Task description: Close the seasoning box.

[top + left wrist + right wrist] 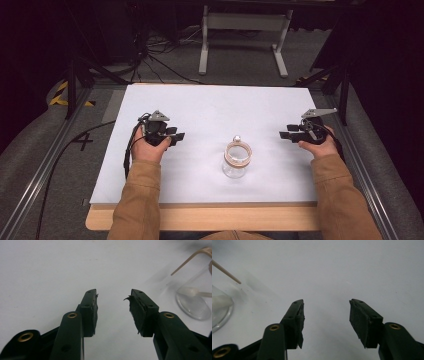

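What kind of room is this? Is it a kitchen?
Probably not a kitchen; it looks like a lab or workshop set up for recording. A white board covers the table, loose cables trail over the grey carpet, and a person holds a left gripper and right gripper beside a glass jar.

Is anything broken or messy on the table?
The glass jar stands upright on the white table, nothing spilled. The odd bit is the rubber pads inside the left gripper: they are torn and frayed at the edges. The right gripper has a ragged pad too. Both have open, empty jaws.
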`<state>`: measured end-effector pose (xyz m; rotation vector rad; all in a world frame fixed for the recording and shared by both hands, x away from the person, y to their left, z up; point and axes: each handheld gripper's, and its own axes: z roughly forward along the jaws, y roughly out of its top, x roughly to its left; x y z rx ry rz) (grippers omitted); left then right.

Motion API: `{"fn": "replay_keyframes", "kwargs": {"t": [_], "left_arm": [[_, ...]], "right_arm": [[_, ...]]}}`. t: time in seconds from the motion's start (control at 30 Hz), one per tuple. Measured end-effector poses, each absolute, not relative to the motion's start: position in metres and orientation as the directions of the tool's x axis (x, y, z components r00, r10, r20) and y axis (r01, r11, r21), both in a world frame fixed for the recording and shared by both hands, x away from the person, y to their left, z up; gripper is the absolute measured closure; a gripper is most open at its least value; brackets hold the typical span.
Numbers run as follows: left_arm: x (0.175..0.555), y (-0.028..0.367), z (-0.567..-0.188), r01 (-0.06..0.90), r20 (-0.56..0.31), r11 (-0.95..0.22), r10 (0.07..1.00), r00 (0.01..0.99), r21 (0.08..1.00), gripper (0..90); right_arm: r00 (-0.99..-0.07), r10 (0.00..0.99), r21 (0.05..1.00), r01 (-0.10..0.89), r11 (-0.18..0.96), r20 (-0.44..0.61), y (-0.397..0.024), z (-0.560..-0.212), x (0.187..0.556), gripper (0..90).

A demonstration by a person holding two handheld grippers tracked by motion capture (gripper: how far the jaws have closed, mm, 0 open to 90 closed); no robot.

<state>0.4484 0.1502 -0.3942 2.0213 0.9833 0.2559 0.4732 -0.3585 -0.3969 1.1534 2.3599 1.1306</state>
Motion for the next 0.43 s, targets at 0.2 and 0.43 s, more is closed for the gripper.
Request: {"fn": "replay_keyframes", "kwargs": {"t": [0.2,0.43], "left_arm": [[0.453,0.153,-0.407,0.568,-0.172,-0.341,0.728,0.664,0.749,57.6],[0.454,0.153,-0.410,0.571,-0.175,-0.338,0.729,0.661,0.748,56.2]], "right_arm": [[-0.654,0.752,0.711,0.567,0.417,0.080,-0.357,-0.419,0.479,45.8],[-0.656,0.750,0.708,0.569,0.418,0.085,-0.353,-0.422,0.480,44.3]]}}
